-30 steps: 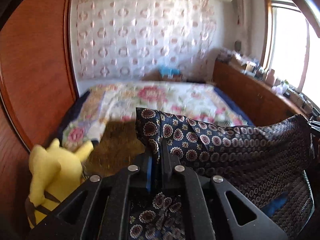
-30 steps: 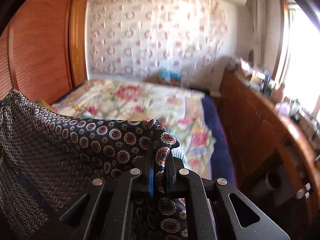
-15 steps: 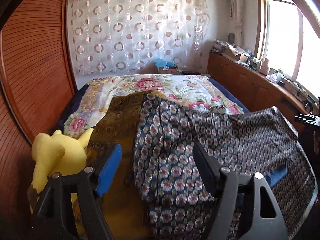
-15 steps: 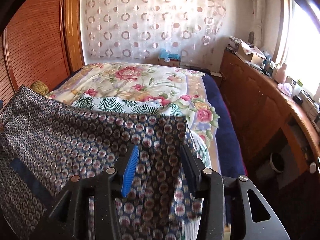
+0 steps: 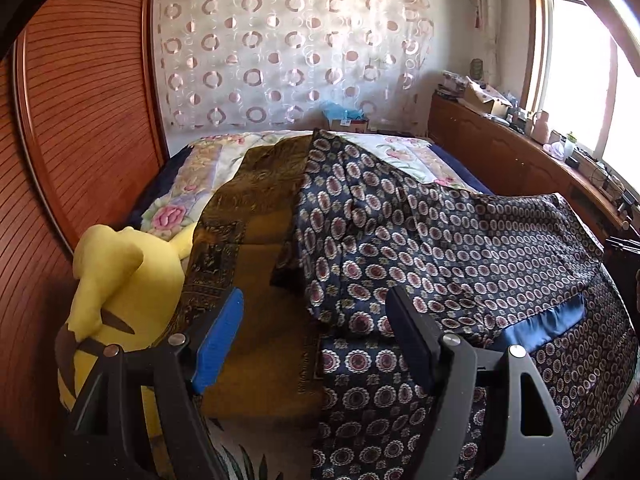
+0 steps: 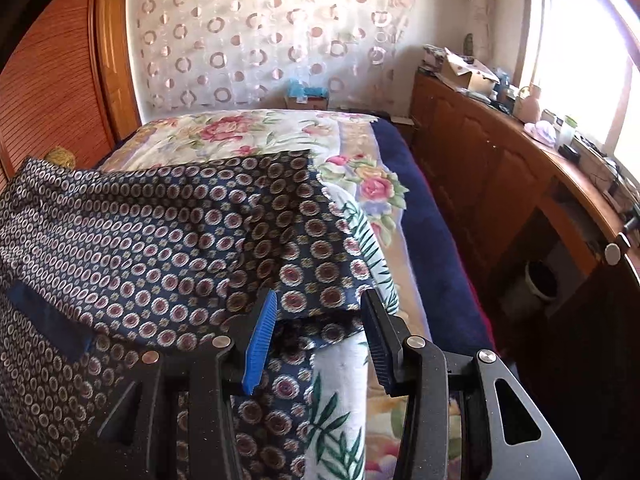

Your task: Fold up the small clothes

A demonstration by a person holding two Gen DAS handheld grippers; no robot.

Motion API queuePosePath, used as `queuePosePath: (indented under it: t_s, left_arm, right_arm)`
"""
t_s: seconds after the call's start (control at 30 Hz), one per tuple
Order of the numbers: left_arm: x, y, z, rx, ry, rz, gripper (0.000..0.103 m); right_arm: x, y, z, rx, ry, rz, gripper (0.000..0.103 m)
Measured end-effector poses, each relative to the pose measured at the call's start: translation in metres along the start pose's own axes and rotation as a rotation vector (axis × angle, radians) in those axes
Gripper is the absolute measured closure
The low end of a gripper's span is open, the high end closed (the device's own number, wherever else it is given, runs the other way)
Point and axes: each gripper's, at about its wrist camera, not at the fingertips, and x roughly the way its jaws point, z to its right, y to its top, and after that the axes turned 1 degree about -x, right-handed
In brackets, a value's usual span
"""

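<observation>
Both grippers have just let go: left gripper (image 5: pixel 316 344) gapes wide, right gripper (image 6: pixel 320 340) stands about half open, nothing pinched. The navy patterned garment (image 5: pixel 460 248) lies folded over across the middle of the frame on the floral bed (image 6: pixel 256 132), corners dropped there to set the fold.

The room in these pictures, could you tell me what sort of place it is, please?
Most likely a home bedroom: a bed under a floral quilt, a yellow plush toy on it, and a sheer circle-patterned curtain.
</observation>
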Motion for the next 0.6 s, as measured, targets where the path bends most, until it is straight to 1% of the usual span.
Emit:
queuePosePath:
  t_s: [0.1, 0.17, 0.2, 0.27, 0.37, 0.4, 0.43, 0.47, 0.53, 0.6]
  left_arm:
    - [0.002, -0.001, -0.003, -0.009, 0.005, -0.005, 0.029]
    - [0.003, -0.002, -0.004, -0.014, 0.007, -0.008, 0.029]
    - [0.004, -0.003, -0.005, -0.016, 0.006, -0.007, 0.029]
    - [0.004, -0.003, -0.005, -0.016, 0.003, -0.008, 0.029]
    - [0.004, -0.003, -0.005, -0.018, 0.005, -0.006, 0.029]
    - [0.003, -0.003, -0.005, -0.02, 0.005, -0.005, 0.029]
    - [0.003, -0.004, -0.006, -0.021, 0.004, -0.003, 0.029]
    - [0.002, -0.004, -0.006, -0.022, 0.005, -0.003, 0.029]
    - [0.001, -0.004, -0.006, -0.024, 0.005, 0.0, 0.029]
    - [0.0, -0.003, -0.007, -0.023, 0.003, 0.004, 0.029]
  right_arm:
    - [0.004, 0.007, -0.003, 0.004, 0.019, -0.003, 0.057]
    - [0.016, 0.009, -0.006, -0.001, 0.047, -0.017, 0.057]
    - [0.019, 0.003, -0.006, -0.003, 0.054, -0.024, 0.057]
    - [0.028, 0.003, -0.011, -0.011, 0.064, -0.047, 0.057]
    - [0.041, 0.006, -0.013, -0.041, 0.024, -0.092, 0.058]
    - [0.044, 0.008, -0.012, -0.046, 0.025, -0.101, 0.073]
    - [0.049, 0.009, -0.013, -0.057, 0.023, -0.118, 0.08]
    - [0.052, 0.011, -0.015, -0.068, 0.024, -0.127, 0.096]
    - [0.05, 0.014, -0.021, -0.085, 0.03, -0.124, 0.101]
    - [0.042, 0.021, -0.025, -0.08, 0.072, -0.096, 0.102]
